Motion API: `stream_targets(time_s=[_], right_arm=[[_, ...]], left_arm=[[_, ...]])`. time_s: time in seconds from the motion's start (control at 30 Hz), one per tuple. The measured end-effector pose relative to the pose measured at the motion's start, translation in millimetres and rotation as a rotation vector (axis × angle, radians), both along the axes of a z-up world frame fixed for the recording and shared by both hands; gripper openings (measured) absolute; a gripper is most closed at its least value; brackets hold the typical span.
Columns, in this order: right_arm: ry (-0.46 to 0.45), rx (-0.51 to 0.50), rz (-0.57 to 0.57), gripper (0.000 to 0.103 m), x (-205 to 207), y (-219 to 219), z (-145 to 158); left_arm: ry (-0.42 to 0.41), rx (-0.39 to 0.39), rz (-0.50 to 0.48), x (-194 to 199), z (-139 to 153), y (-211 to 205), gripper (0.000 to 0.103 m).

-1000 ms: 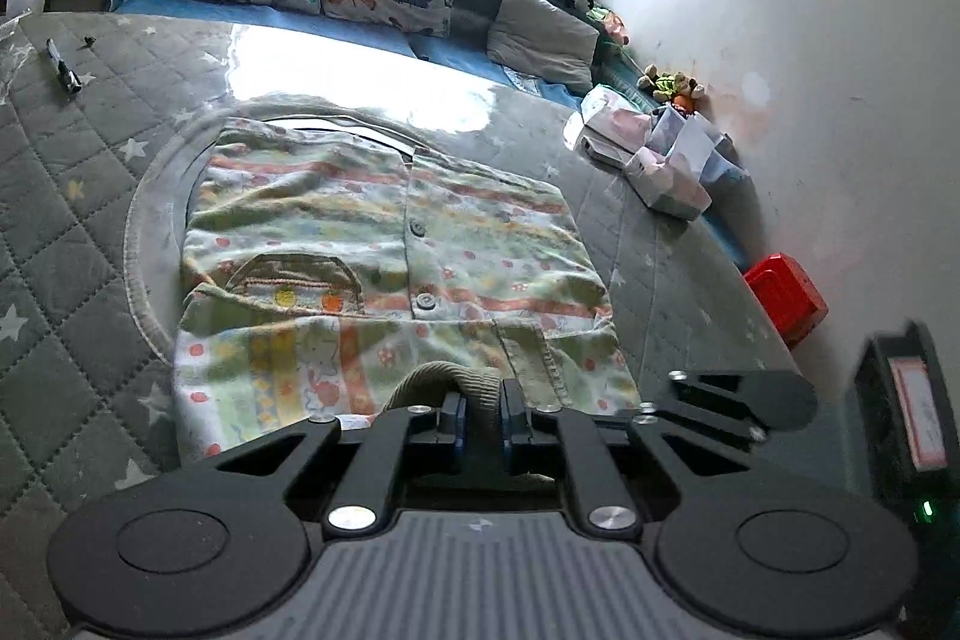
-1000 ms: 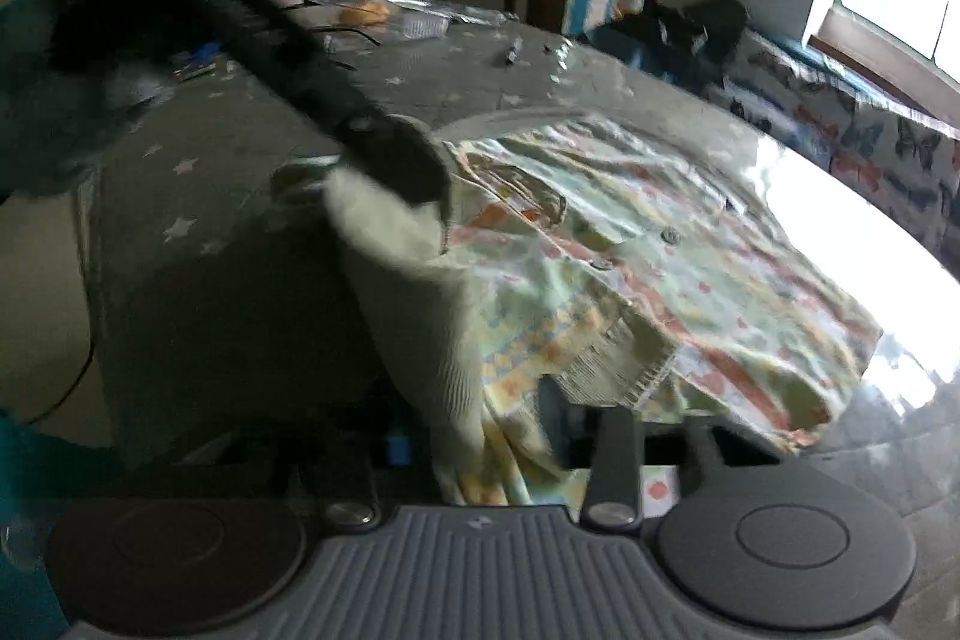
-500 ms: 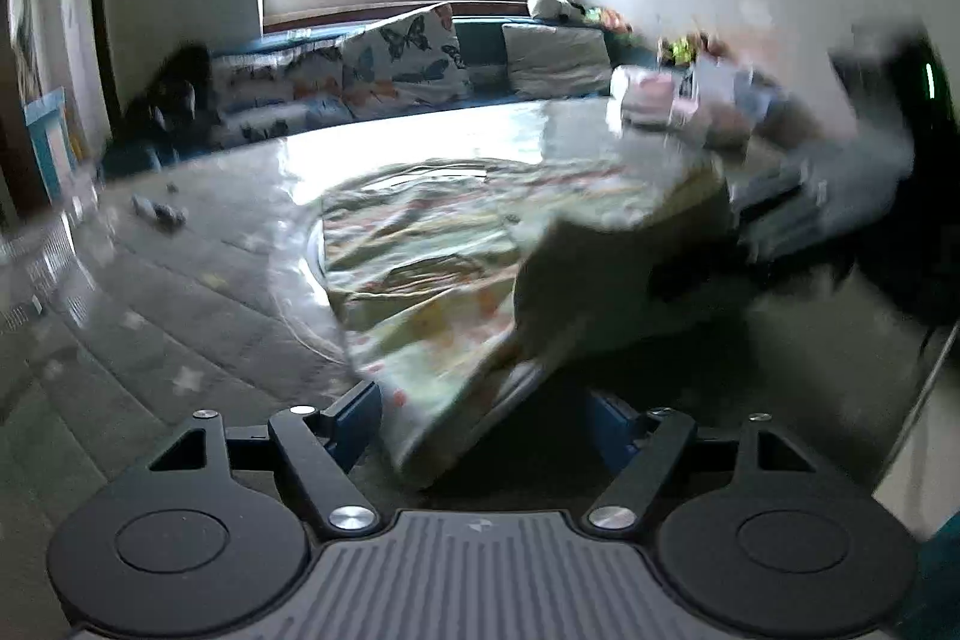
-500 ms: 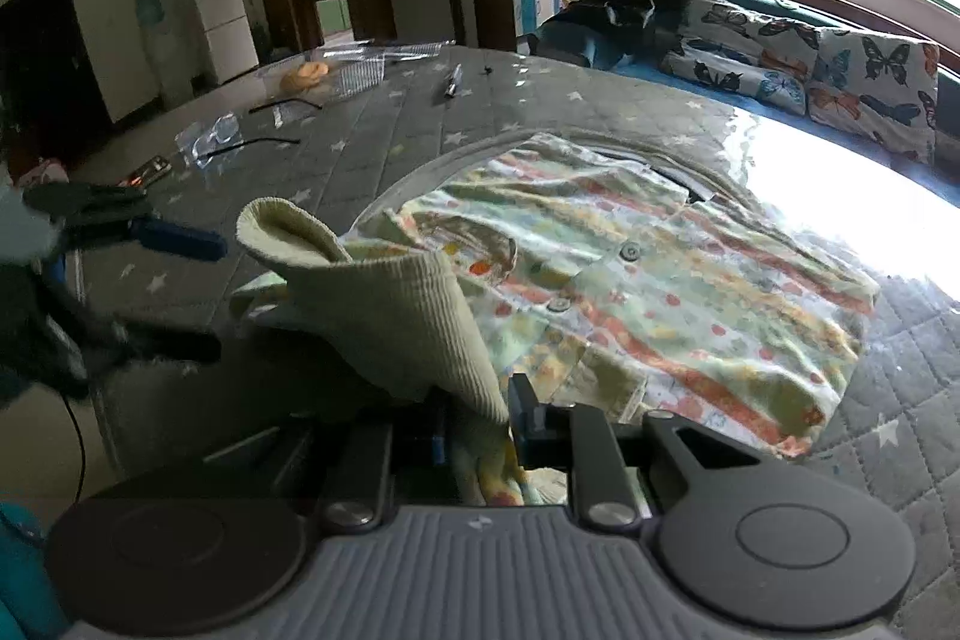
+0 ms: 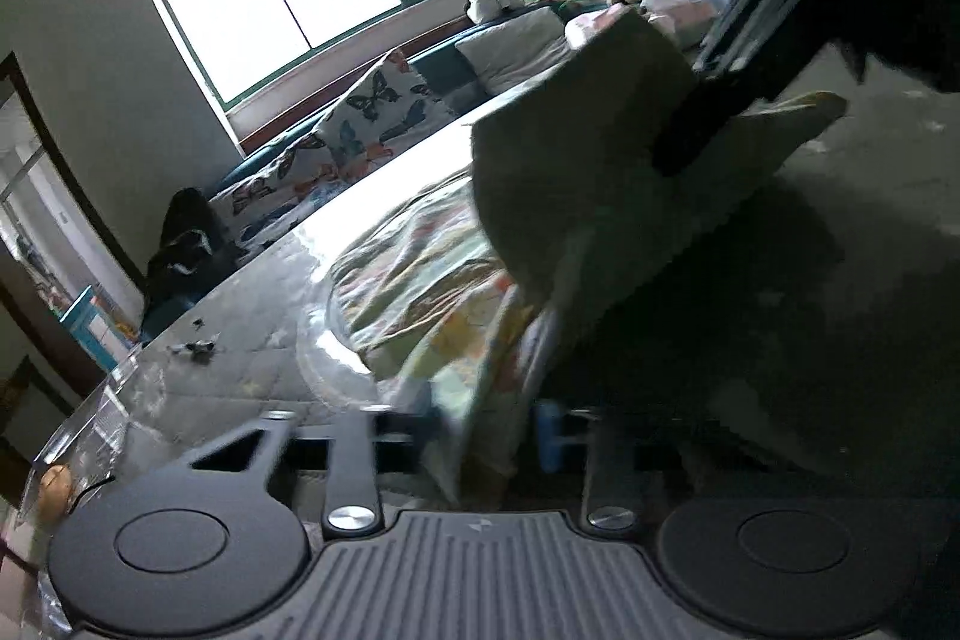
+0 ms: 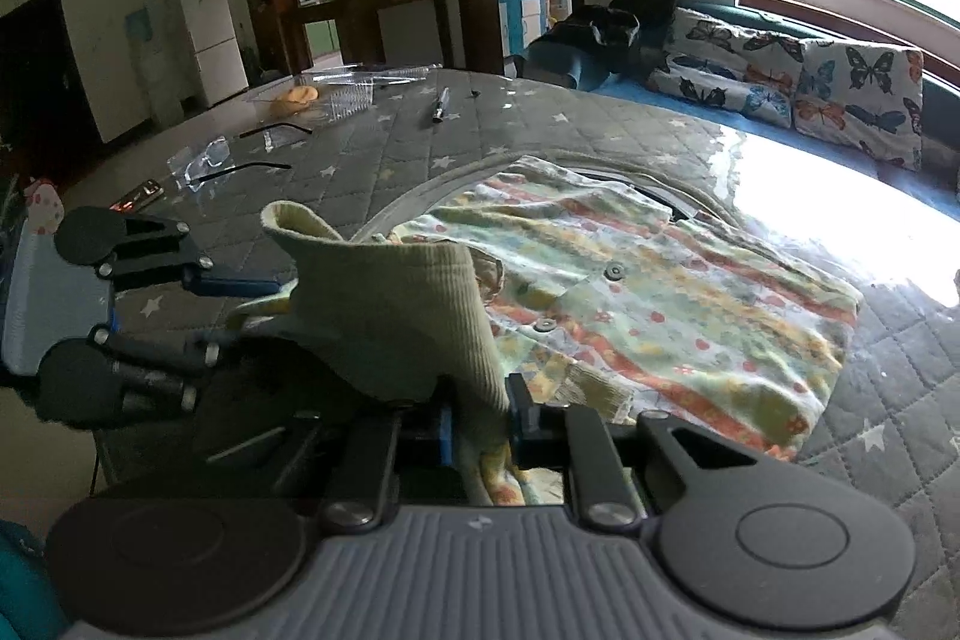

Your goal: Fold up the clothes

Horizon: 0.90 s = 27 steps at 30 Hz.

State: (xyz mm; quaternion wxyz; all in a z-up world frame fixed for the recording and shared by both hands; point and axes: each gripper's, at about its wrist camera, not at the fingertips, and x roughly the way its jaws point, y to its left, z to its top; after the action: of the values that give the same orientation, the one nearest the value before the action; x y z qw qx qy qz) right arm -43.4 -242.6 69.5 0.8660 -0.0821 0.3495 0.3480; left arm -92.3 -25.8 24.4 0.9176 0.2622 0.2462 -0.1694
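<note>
Mid-fold: right gripper (image 6: 480,424) closing, clamped on the patterned shirt's (image 6: 660,292) ribbed hem (image 6: 420,316) at lower centre, left gripper (image 5: 486,436) closing on the shirt edge with cloth between its jaws; next, carry the hem over the body lying on the quilted worktop (image 6: 540,124), butterfly cushions (image 6: 810,82) under the window upper right.

Both tongs closing, left (image 5: 486,436) and right (image 6: 480,427)

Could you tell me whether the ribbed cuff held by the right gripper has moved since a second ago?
Yes. The cuff has risen and now stands up off the shirt, still pinched in the closing right gripper.
</note>
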Motion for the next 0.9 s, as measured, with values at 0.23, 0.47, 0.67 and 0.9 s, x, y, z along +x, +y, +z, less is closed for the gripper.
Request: stream_targets(time_s=[0.23,0.47,0.67,0.9], right_arm=[[-0.044,0.040,0.042,0.009,-26.8,-11.8,15.2],[-0.042,0.039,0.116,0.009,-77.9,-31.1,42.5],[-0.038,0.043,0.121,0.009,-88.2,-31.7,52.1],[-0.053,0.061,0.078,0.009,-72.1,-32.3,58.3]], left_arm=[[-0.030,-0.080,-0.024,-24.7,29.7,8.4,0.006],[-0.033,-0.132,-0.058,-81.7,59.5,10.2,0.002],[0.034,-0.246,-0.038,-84.5,60.4,15.1,0.007],[0.039,-0.264,-0.069,-89.6,59.2,3.4,0.055]])
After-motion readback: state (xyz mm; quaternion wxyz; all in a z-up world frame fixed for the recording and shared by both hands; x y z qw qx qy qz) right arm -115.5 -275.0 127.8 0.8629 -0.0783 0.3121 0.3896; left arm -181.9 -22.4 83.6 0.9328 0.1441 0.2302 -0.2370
